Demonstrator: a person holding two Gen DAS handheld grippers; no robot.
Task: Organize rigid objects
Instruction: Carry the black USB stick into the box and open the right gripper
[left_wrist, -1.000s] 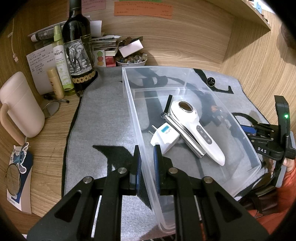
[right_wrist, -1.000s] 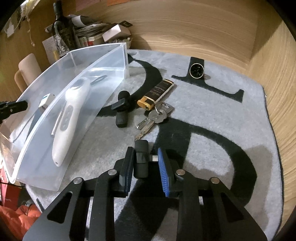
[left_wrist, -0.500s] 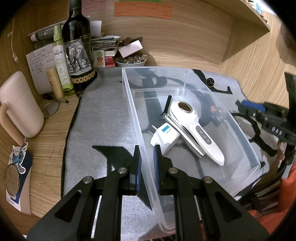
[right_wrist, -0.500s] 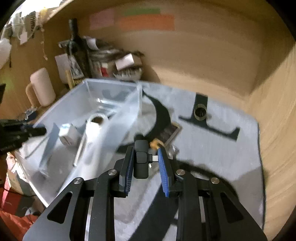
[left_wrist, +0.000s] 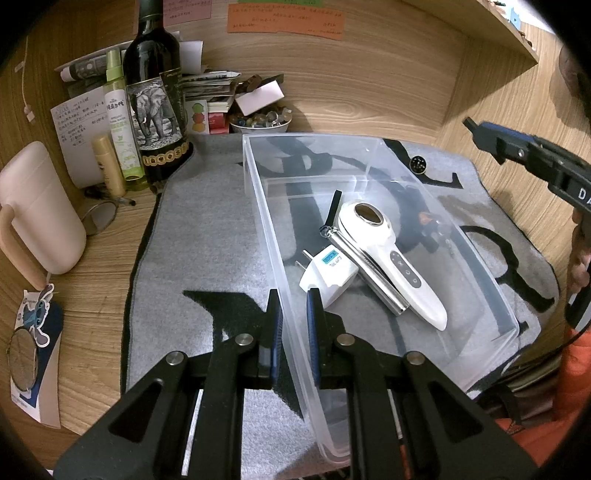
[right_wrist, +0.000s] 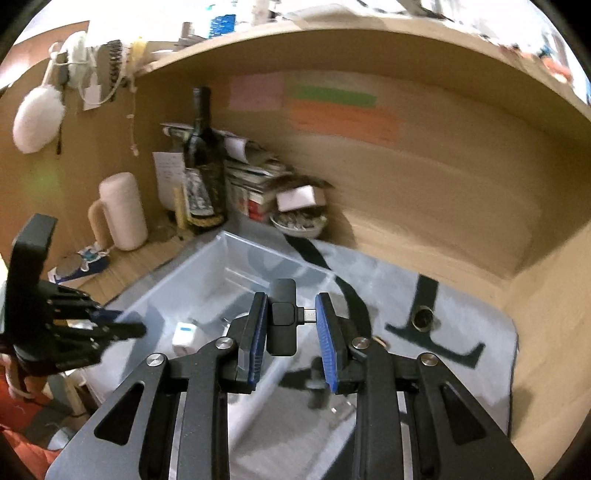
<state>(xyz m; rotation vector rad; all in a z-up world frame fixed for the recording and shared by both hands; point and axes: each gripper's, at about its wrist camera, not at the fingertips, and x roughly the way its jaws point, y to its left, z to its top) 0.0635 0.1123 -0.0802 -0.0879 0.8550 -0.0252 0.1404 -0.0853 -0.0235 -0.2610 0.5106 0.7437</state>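
Wood table (left_wrist: 92, 369) in a wood-panelled nook, grey mat (left_wrist: 207, 236) with black lettering spread over it. Clear plastic bin (left_wrist: 258, 192) sits on the mat; it is the landmark. Behind the bin's far left corner: wine bottle (left_wrist: 157, 107) with elephant label, green spray bottle (left_wrist: 122, 125), small bowl of pebbles (left_wrist: 258, 120), stacked papers. Left of the bin, off the mat: pink mug (left_wrist: 37, 218). Sticky notes (right_wrist: 343, 118) on the back wall above the bin, shelf (right_wrist: 332, 26) overhead. Inside the bin: white handheld device (left_wrist: 391, 258), white plug adapter (left_wrist: 328, 277), metal stick between them. Right of the bin on the mat: small round compass-like thing (left_wrist: 418, 163), plus dark items seen only through the bin wall, blurred.

Left tool (left_wrist: 293, 317) is clamped on the bin's near left wall, one finger outside, one inside. Right tool (right_wrist: 291, 332) is clamped on a small black dongle (right_wrist: 282, 317) with a metal plug facing the right finger.

Versus a second ago: right tool was low over the mat right of the bin with keys and lighter just ahead; it is now lifted, with the dongle above the bin's right side. Right view is motion-blurred. Left tool and bin contents unchanged.
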